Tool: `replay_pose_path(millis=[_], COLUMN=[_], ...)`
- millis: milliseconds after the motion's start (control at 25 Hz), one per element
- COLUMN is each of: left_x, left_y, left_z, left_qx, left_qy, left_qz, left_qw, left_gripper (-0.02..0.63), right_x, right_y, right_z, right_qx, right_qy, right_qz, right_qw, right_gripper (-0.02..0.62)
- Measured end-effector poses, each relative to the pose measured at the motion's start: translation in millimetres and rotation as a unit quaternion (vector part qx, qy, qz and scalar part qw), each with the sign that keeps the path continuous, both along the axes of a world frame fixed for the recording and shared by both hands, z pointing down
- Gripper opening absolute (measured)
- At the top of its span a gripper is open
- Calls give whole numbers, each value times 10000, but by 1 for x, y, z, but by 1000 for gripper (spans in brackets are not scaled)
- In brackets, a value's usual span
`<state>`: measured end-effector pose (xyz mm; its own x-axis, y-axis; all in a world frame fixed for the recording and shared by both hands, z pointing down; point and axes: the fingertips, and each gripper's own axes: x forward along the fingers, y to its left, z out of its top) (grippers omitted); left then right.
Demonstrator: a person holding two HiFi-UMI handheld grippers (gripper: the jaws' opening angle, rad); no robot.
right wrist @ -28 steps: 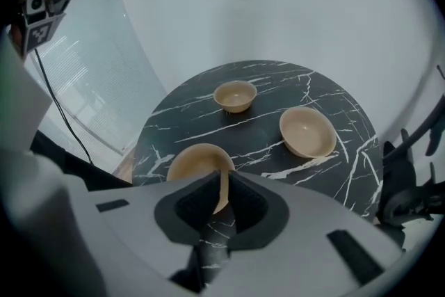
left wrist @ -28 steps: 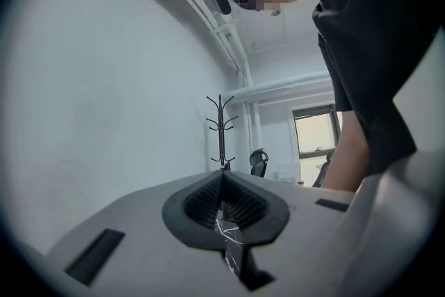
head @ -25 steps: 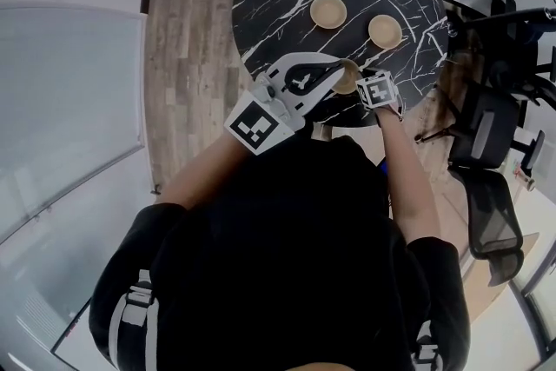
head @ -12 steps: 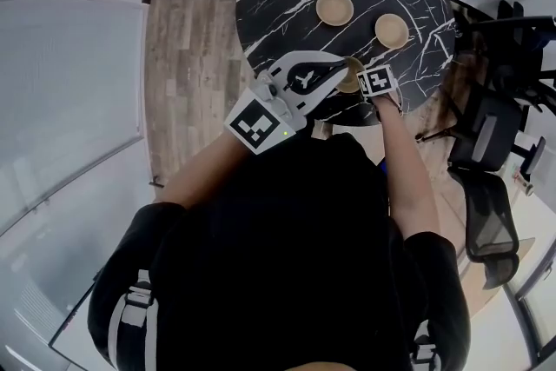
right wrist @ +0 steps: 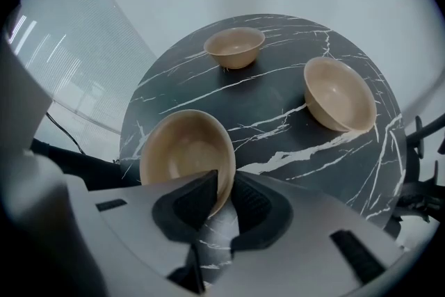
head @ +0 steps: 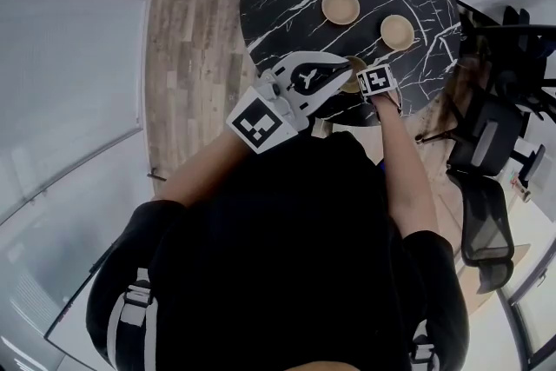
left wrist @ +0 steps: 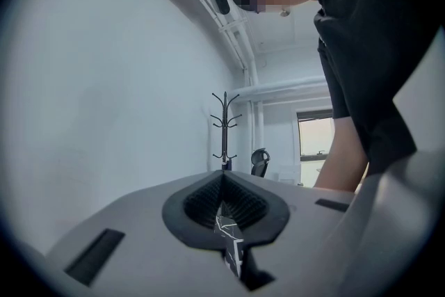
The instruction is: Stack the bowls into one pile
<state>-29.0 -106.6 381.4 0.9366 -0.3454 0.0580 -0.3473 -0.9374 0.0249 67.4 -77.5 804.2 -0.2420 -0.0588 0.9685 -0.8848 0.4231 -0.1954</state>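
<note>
1. Right gripper view had the right gripper [right wrist: 221, 186] pointing steeply down over the near tan round bowl [right wrist: 182, 149] on the black white-veined marble table [right wrist: 208, 83].
2. Its jaws had just been closing and stood narrow, pads pinching that bowl's near rim, one inside, one outside.
3. Best play, I judged: hold firm, lift straight, keep it level, then lower it centred into the right tan bowl [right wrist: 341, 95] or the far tan bowl [right wrist: 235, 46], both well apart.
4. Left gripper [left wrist: 224, 184] was held level, jaws together, gripping nothing.
</note>
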Motion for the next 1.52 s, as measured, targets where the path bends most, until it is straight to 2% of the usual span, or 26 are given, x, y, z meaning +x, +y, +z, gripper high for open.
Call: replay_pose_path(millis=[120, 200, 480, 600, 720, 960, 1520], left_x=[-1, -2, 2, 6, 12, 26, 45], left_y=[1, 1, 1, 2, 2, -1, -13], left_z=[3, 4, 2, -2, -3, -10, -13], left_qx=[110, 141, 143, 306, 209, 129, 310], left_qy=[-111, -164, -112, -117, -104, 51, 21], left_qz=[53, 77, 85, 174, 195, 238, 533], left_qw=[9999, 9997, 9998, 9993, 9995, 9996, 9981], left_gripper=[3, 3, 3, 3, 3, 3, 3], right_x=[2, -5, 1, 8, 17, 42, 121], right_y=[-2, -3, 2, -2, -8, -24, -99], right_z=[0, -1, -9, -17, -26, -42, -76], right_qx=[-16, -47, -230, -225, -224, -190, 176], right_qy=[56, -136, -212, -241, -295, -311, -70], right_qz=[32, 40, 100, 169, 233, 341, 954], right_qw=[10000, 9999, 9995, 9993, 9990, 9988, 9953], right_gripper=[32, 9, 6, 6, 6, 6, 6])
